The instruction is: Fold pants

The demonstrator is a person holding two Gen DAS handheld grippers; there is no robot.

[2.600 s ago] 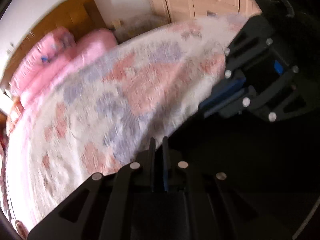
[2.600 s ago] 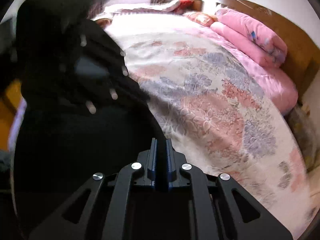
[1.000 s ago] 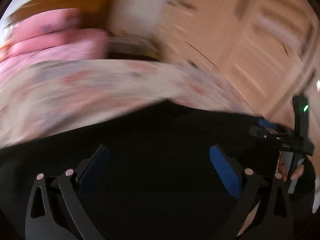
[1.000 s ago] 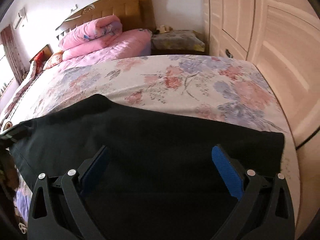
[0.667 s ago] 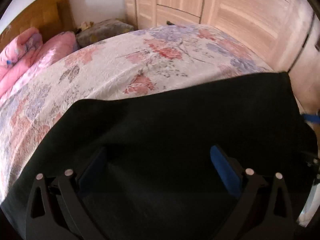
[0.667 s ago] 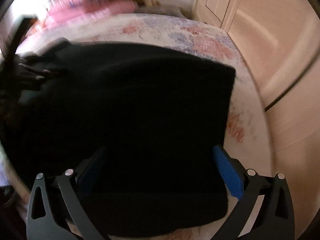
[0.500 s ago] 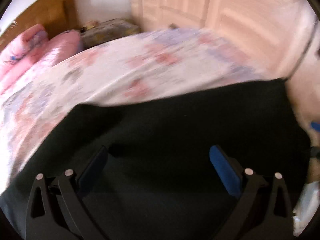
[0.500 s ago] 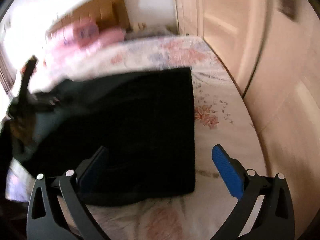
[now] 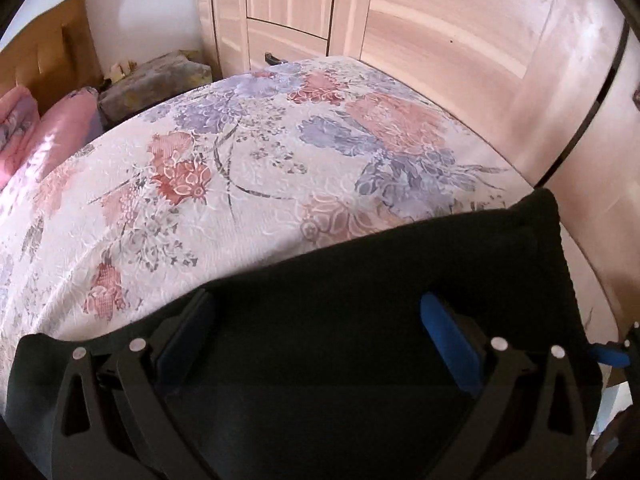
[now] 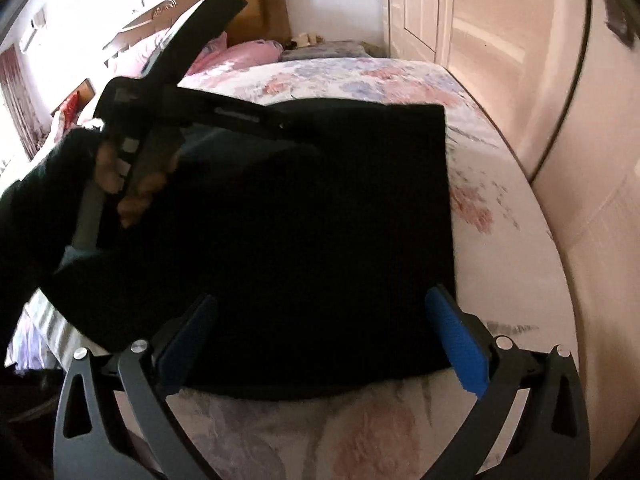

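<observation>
The black pants (image 9: 360, 280) lie folded into a flat rectangle on the floral bedspread (image 9: 240, 160), near the bed's foot corner. My left gripper (image 9: 316, 312) hovers open just above the pants, nothing between its blue pads. In the right wrist view the pants (image 10: 320, 200) fill the middle, and my right gripper (image 10: 322, 300) stands open over their near edge. A hand (image 10: 132, 188) in a black sleeve holds the left gripper's handle over the pants' left part. One blue pad (image 9: 608, 354) of the right gripper shows at the right edge.
A light wooden wardrobe (image 9: 440, 40) runs close along the bed's right side. Pink pillows (image 9: 60, 128), a wooden headboard (image 10: 256, 12) and a cluttered nightstand (image 9: 156, 80) are at the far end. The bedspread (image 10: 360, 440) slopes down over the bed's edge in front of the pants.
Both grippers, earlier shut on the lifted pants, have opened and let go. The pants now lie flat on the bed. The right gripper has drawn back to their near edge.
</observation>
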